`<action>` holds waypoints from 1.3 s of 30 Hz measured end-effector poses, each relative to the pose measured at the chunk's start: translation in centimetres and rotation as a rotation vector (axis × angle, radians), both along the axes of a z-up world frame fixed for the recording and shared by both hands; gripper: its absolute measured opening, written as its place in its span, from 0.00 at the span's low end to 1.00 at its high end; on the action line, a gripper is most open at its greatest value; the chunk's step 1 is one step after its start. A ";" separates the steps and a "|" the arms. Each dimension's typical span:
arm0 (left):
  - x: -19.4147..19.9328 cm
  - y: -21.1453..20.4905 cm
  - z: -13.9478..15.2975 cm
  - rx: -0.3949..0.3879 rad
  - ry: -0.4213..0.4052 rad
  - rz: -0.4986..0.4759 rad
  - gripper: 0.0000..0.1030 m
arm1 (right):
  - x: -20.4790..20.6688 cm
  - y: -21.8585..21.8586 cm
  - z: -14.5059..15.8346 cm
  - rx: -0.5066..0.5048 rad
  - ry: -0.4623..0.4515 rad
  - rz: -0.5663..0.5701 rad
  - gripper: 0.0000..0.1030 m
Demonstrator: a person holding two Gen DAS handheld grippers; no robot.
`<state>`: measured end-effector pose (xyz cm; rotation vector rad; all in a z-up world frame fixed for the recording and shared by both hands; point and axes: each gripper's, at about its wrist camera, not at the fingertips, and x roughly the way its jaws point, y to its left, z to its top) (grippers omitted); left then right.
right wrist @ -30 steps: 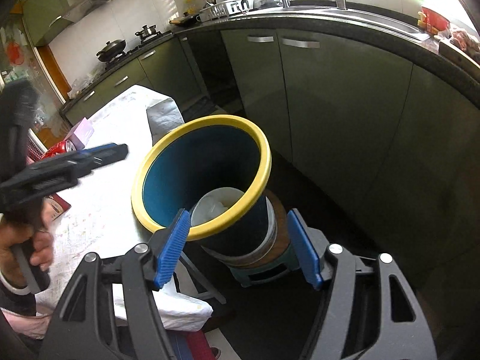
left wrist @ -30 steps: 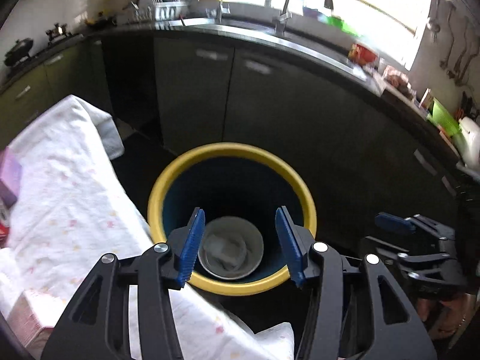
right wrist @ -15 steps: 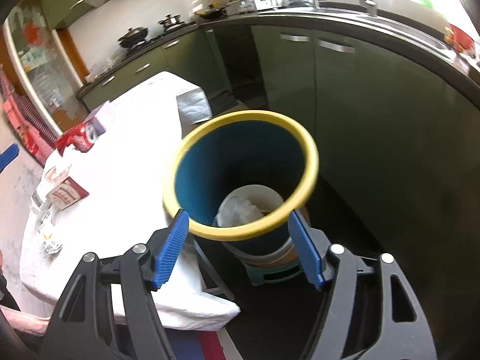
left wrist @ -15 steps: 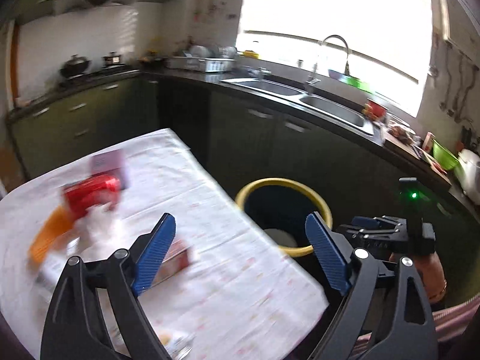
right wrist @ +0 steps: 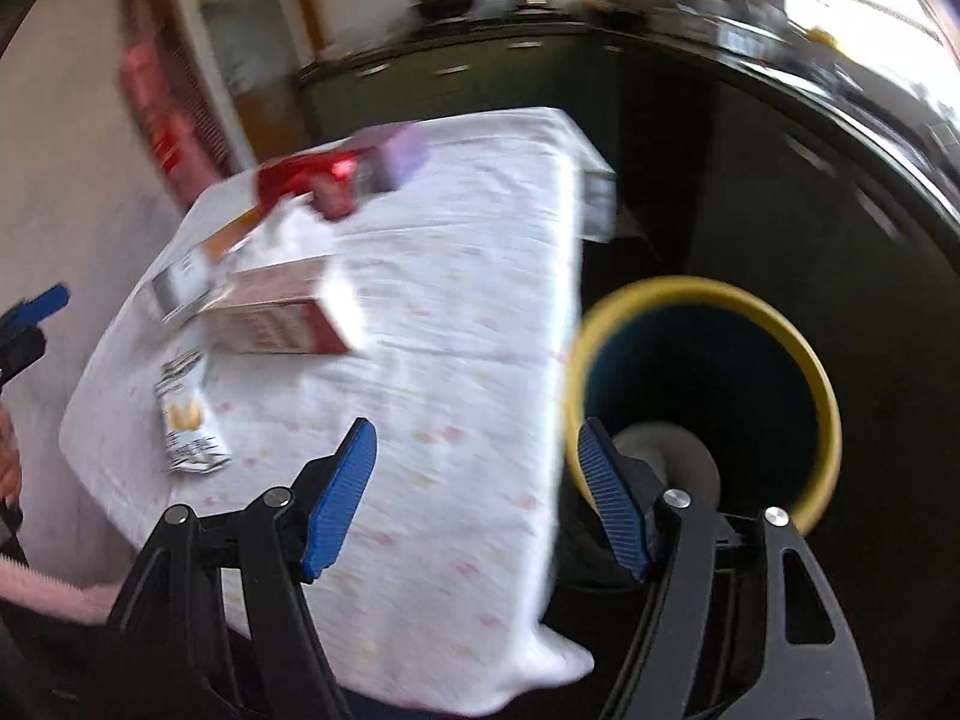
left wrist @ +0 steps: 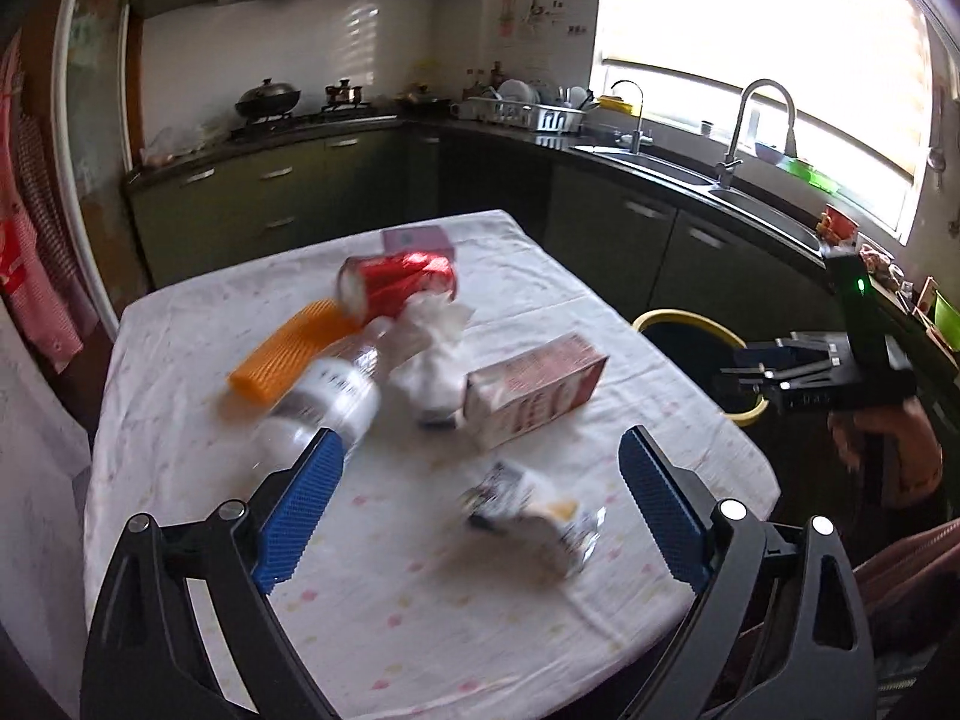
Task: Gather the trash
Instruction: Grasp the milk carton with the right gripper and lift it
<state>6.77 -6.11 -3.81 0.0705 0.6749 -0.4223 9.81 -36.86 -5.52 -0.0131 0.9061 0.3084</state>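
The left gripper (left wrist: 480, 504) has its blue-padded fingers (left wrist: 298, 501) spread wide with nothing between them, hovering above the near part of the table (left wrist: 420, 630), which wears a white cloth with faint pastel spots. Just ahead of the fingers lies a crumpled snack wrapper (left wrist: 528, 513), its print too blurred to read. Beyond it sits a red and white carton (left wrist: 534, 387) on its side; its lettering cannot be made out. Left of the carton a clear plastic bottle (left wrist: 333, 393) lies down, its white label bearing dark characters too smeared to read. A wad of white tissue (left wrist: 435, 354) rests between bottle and carton, touching both. Further back are an orange mesh sleeve (left wrist: 294, 348), a red can (left wrist: 396, 285) on its side and a small purple box (left wrist: 417, 238).

The right gripper (right wrist: 474, 495) is likewise spread wide and holds nothing, poised over the table's edge. Right of it, beside the table and lower, stands the bin (right wrist: 822, 396), blue inside with a yellow rim, with something pale at the bottom. This view is heavily blurred.
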 end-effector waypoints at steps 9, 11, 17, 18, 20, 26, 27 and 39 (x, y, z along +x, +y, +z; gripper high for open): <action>-0.3 3.5 -1.1 -0.006 0.020 0.047 0.90 | 6.4 7.7 0.8 -0.242 -0.004 0.529 0.68; -0.2 3.9 -1.2 0.000 0.015 0.059 0.90 | 7.2 9.0 0.4 -0.277 0.033 0.627 0.68; 0.4 4.7 -1.3 0.000 0.012 0.082 0.91 | 9.3 13.1 -1.3 -0.451 0.119 0.842 0.68; 0.5 4.9 -1.4 0.002 0.015 0.086 0.91 | 9.5 13.7 -1.6 -0.464 0.132 0.868 0.68; 0.8 5.1 -1.7 0.005 0.022 0.093 0.91 | 9.9 14.8 -2.3 -0.502 0.151 0.898 0.68; 1.2 6.0 -2.3 -0.012 0.040 0.104 0.91 | 10.5 16.4 -3.3 -0.499 0.198 0.919 0.64; 1.2 6.1 -2.4 -0.015 0.043 0.104 0.91 | 10.5 16.4 -3.5 -0.494 0.208 0.917 0.58; 0.7 5.9 -2.8 -0.038 0.045 0.090 0.91 | 7.8 14.0 -2.0 -0.331 0.195 0.722 0.33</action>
